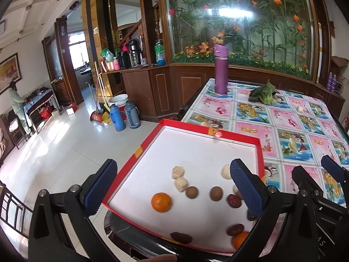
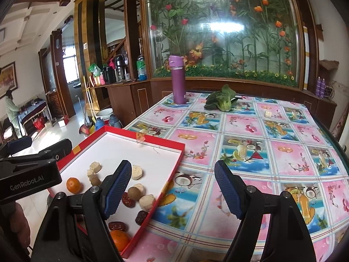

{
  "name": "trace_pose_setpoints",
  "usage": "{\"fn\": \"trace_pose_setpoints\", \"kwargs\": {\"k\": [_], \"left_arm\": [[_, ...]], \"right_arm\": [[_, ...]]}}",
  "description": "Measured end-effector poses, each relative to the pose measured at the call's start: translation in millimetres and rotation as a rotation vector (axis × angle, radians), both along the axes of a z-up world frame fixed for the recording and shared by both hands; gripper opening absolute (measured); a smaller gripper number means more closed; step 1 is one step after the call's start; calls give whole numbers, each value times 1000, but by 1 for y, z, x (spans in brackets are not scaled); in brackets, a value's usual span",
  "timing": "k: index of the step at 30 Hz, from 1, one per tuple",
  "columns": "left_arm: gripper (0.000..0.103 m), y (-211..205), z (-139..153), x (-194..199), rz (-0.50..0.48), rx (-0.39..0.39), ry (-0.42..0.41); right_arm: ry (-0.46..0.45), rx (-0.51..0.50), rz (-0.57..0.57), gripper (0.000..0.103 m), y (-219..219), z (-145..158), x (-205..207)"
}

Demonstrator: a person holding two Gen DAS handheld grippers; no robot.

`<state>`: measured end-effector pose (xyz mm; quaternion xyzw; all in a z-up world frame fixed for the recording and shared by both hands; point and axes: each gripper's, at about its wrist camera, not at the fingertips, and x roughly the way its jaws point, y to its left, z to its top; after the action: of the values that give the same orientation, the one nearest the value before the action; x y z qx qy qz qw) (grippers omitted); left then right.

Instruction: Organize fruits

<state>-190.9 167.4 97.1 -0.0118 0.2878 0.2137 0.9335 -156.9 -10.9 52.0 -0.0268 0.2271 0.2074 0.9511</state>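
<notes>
Tray: sitting at the table corner, holding oranges, dates, round fruits.
Left gripper: hovering wide open over the tray, gripping nothing.
Right gripper: hanging wide open and empty, straddling the tray's right edge.

A left gripper finger hides part of a red date in the tray.

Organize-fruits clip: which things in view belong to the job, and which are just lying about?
Job:
red box lid
oranges
brown round fruits
red dates
pale chunks
left tool, open
right tool, open

Lying about:
purple bottle
leafy greens
patterned tablecloth
</notes>
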Motion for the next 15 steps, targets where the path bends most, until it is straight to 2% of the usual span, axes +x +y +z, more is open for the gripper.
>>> {"fn": "trace_pose_setpoints", "kwargs": {"k": [10, 15], "left_arm": [[103, -57, 17, 26, -120, 48, 10], [103, -80, 25, 36, -175, 33, 4]], "right_arm": [[-13, 67, -94, 78, -50, 9, 10], [-46, 75, -169, 79, -71, 18, 13]]}}
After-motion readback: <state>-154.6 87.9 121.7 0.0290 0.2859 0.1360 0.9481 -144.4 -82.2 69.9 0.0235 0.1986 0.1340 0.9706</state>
